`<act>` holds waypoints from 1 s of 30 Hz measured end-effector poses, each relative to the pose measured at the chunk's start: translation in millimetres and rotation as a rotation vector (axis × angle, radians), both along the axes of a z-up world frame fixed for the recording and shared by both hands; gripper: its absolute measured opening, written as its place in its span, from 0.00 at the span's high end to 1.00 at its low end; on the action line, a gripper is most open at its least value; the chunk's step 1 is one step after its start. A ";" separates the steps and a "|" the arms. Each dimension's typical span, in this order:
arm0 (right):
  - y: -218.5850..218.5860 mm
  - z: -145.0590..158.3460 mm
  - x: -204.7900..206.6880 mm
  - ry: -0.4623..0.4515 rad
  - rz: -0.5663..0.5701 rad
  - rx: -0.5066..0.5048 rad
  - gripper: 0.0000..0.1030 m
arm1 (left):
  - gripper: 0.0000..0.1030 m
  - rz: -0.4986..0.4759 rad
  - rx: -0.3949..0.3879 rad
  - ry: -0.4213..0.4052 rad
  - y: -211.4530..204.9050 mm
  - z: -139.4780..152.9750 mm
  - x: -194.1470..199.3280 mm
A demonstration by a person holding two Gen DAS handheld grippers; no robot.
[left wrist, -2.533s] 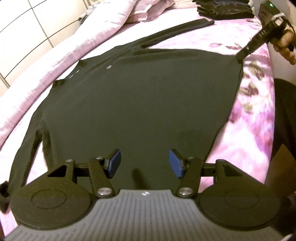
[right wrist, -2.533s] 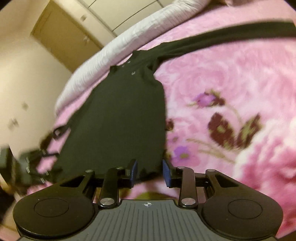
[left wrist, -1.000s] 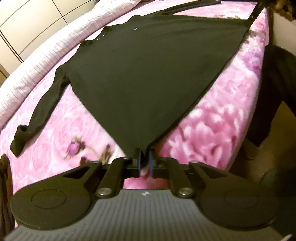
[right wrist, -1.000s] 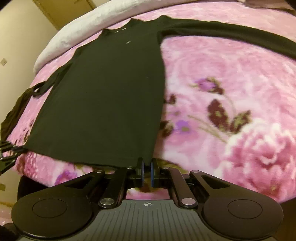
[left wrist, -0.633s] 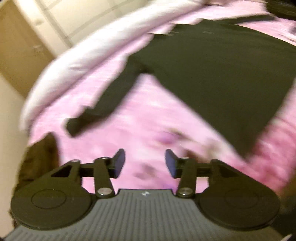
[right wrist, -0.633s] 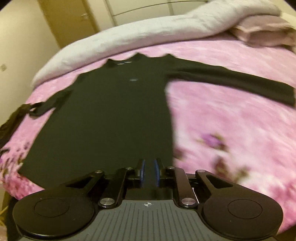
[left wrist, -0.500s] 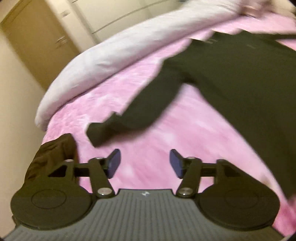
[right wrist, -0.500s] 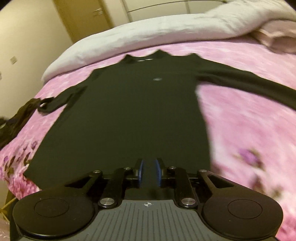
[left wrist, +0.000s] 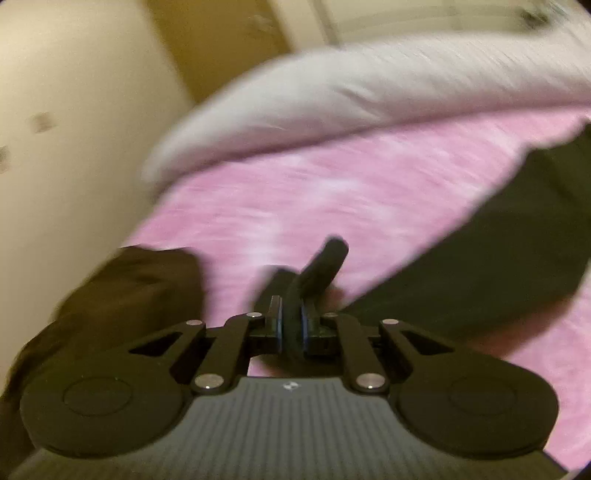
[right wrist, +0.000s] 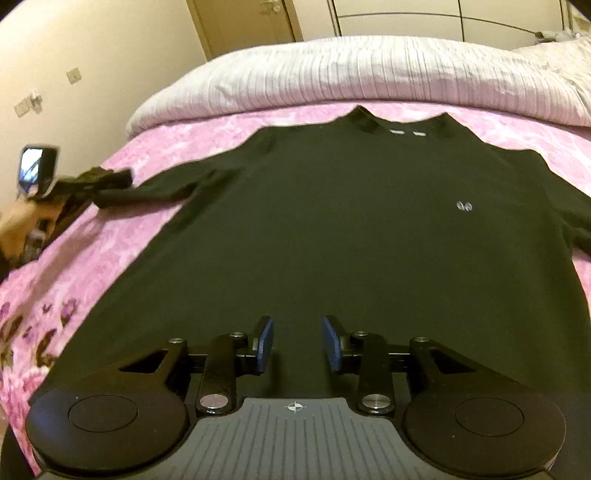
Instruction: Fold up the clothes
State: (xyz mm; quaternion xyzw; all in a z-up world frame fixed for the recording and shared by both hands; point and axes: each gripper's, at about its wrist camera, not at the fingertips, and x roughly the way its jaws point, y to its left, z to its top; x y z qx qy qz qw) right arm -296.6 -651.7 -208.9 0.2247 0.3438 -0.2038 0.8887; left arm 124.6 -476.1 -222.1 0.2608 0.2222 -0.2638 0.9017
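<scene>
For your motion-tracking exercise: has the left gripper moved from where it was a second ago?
Yes. The left gripper left the shirt's hem corner, swung toward the sleeve end near the wall, and is closing on it.

One black shirt [right wrist: 332, 229], one dark garment heap [left wrist: 122, 295] (blurred), two hand-held grippers [right wrist: 297, 341].

- Shirt [right wrist: 332, 229]: black, with a small pale logo on the chest and two pale marks at the collar.
- Bedspread [right wrist: 92, 258]: pink, mottled, with dark purple flowers.
- Duvet [right wrist: 369, 74]: pale lilac-white, ribbed.
- Gripper pads [right wrist: 264, 343]: blue on black fingers.
- Door [right wrist: 243, 22]: tan.
</scene>
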 end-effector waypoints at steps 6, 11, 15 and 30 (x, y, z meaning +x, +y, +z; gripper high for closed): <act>5.4 -0.6 -9.8 -0.019 -0.030 0.042 0.63 | 0.88 0.188 -0.101 0.079 80.3 -3.3 1.8; 12.6 8.2 -29.9 -0.031 -0.070 0.054 0.61 | 0.84 0.179 -0.121 0.136 111.3 -6.4 -12.2; 12.4 12.5 -44.3 -0.026 -0.113 0.062 0.60 | 0.78 0.181 -0.230 0.197 123.5 -2.5 -7.9; -4.6 18.2 -100.3 -0.016 -0.233 0.034 0.51 | 0.57 0.027 -0.158 0.146 107.6 19.0 -51.3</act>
